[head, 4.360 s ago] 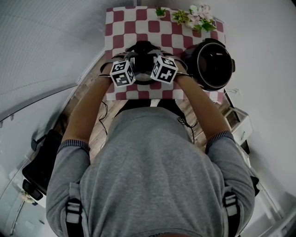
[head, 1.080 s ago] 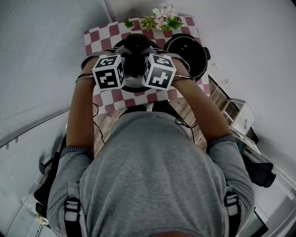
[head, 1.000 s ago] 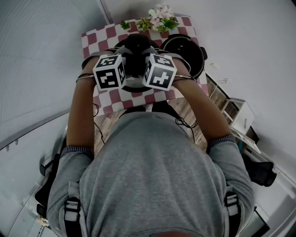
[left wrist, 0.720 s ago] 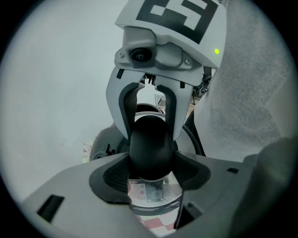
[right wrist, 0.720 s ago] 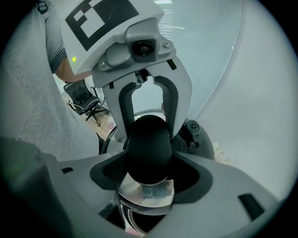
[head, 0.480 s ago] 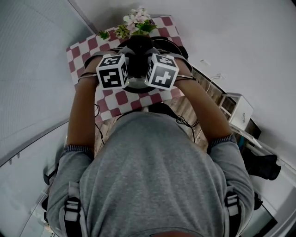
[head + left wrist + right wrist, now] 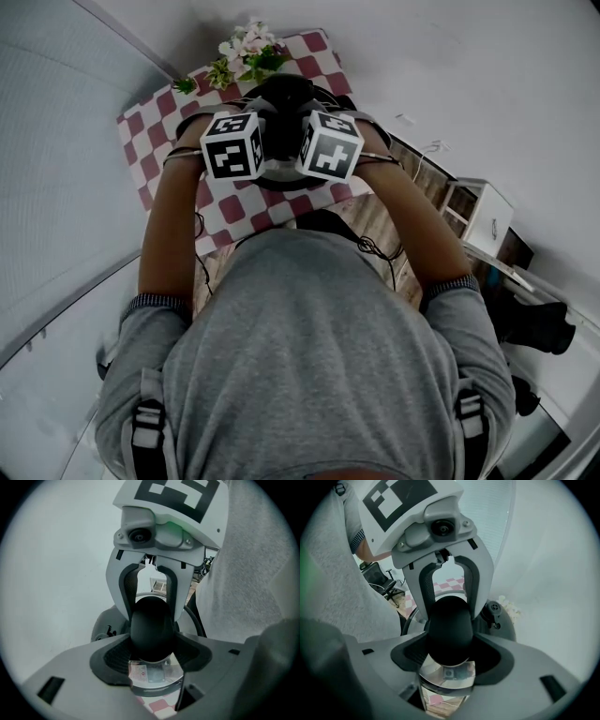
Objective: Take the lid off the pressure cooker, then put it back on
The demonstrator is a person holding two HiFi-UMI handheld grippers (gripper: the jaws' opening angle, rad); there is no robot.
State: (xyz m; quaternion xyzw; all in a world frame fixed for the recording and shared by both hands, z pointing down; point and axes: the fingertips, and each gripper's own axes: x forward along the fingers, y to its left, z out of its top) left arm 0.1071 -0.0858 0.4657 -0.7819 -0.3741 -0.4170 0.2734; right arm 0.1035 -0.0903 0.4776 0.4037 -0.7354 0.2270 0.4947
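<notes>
Both grippers grip the lid's black knob point(image 7: 282, 105) from opposite sides. The left gripper point(image 7: 151, 641) is shut on the knob point(image 7: 151, 627), and the right one's white fork point(image 7: 154, 581) faces it. The right gripper point(image 7: 449, 641) is likewise shut on the knob point(image 7: 449, 625), with the left one's fork point(image 7: 449, 576) opposite. The shiny lid point(image 7: 157, 676) point(image 7: 446, 677) hangs below the knob, lifted off the table. The dark pressure cooker pot point(image 7: 502, 619) shows just beyond and beneath the lid. In the head view the marker cubes point(image 7: 233, 145) point(image 7: 330, 146) hide the jaws and the lid covers most of the pot.
A red-and-white checkered cloth point(image 7: 150, 141) covers the table. Potted flowers point(image 7: 246, 49) stand at its far edge. A white shelf unit point(image 7: 483, 217) stands on the wooden floor to the right. An office chair point(image 7: 377, 576) is behind the person.
Both grippers have carried the lid to the right across the checkered cloth, from beside the open pot to over it. The grip on the knob is unchanged.
</notes>
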